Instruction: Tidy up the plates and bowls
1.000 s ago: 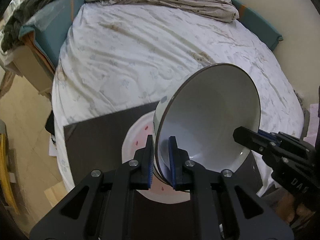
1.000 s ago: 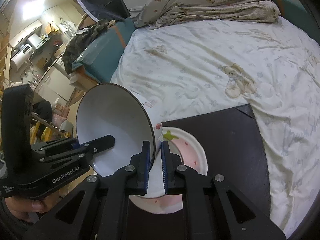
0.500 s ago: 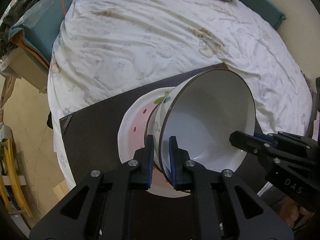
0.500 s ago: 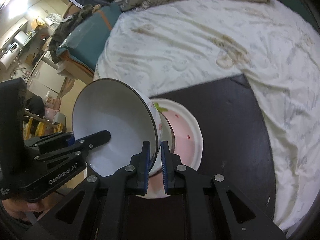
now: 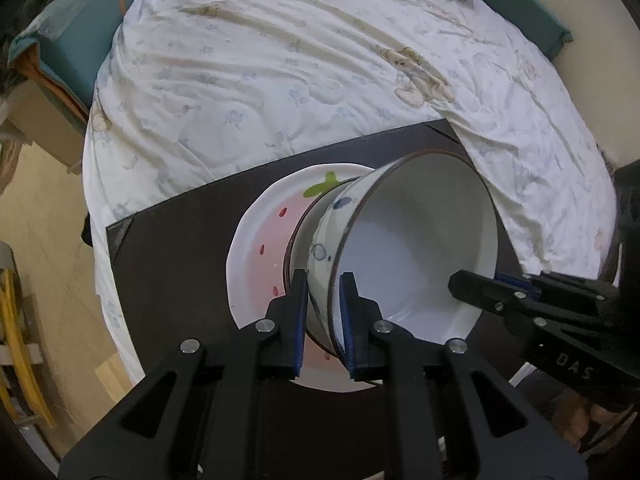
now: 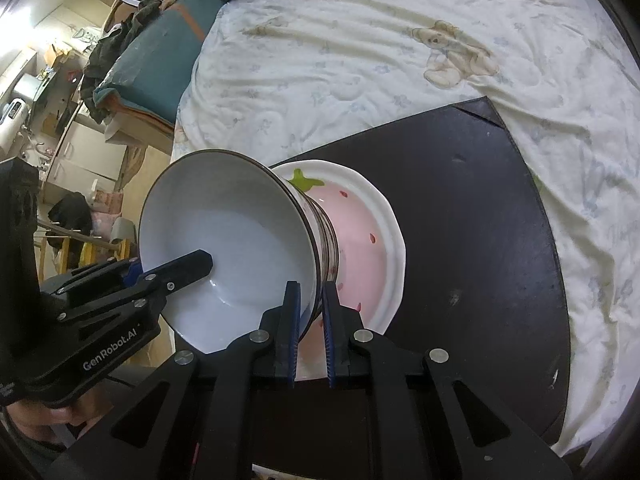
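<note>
A white bowl [image 5: 416, 240] with a dark rim and blue spots is held low over a pink strawberry plate [image 5: 260, 248] on a dark board [image 5: 172, 264]. A second bowl [image 5: 298, 236] seems nested under it. My left gripper [image 5: 324, 292] is shut on the bowl's near rim. My right gripper [image 6: 306, 304] is shut on the opposite rim of the bowl [image 6: 224, 240], above the plate [image 6: 364, 248]. Each gripper shows in the other's view, the right [image 5: 492, 280] and the left [image 6: 176, 264].
The dark board [image 6: 460, 200] lies on a bed with a white teddy-bear quilt [image 5: 280, 60]. A teal pillow [image 6: 160, 56] and cluttered shelves are at the left. Bare floor [image 5: 40, 220] lies left of the bed.
Both grippers have lowered the bowl toward the strawberry plate, and the bed has drawn closer in both views. Both grips stay shut on the rim.
</note>
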Demonstrator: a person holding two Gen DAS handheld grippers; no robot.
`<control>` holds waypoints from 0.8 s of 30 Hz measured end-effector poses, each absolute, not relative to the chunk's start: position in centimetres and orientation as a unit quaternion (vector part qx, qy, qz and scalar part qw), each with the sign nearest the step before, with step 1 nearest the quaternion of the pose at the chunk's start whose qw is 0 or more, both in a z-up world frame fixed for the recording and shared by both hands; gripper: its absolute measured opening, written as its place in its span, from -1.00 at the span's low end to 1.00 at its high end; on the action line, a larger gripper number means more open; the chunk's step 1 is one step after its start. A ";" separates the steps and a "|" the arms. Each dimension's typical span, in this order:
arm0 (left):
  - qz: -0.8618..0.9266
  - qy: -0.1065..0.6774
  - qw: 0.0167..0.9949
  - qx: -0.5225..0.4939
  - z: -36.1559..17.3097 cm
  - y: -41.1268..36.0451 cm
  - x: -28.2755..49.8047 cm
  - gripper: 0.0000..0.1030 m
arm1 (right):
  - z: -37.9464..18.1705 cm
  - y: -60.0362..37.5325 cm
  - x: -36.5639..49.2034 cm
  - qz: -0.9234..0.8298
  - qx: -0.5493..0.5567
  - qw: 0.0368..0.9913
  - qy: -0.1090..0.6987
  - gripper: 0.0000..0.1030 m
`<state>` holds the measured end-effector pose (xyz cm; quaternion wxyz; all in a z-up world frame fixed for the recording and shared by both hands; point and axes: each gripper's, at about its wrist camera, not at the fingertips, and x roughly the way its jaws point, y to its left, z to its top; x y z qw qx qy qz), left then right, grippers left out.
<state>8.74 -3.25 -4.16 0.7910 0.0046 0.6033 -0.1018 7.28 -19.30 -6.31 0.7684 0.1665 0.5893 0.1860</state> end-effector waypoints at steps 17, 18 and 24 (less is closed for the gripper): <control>-0.085 0.550 0.830 -0.029 -1.6 -1.1 9.6 -0.69 | -5.2 -21.5 8.2 0.190 0.235 0.775 0.556 -0.62; -0.086 0.555 0.826 -0.034 -1.8 -1.0 9.7 -0.72 | -5.2 -21.5 8.3 0.191 0.232 0.778 0.552 -0.62; -0.089 0.579 0.809 -0.053 -3.3 -0.7 10.0 -0.75 | -4.8 -20.8 9.0 0.209 0.233 0.779 0.543 -0.62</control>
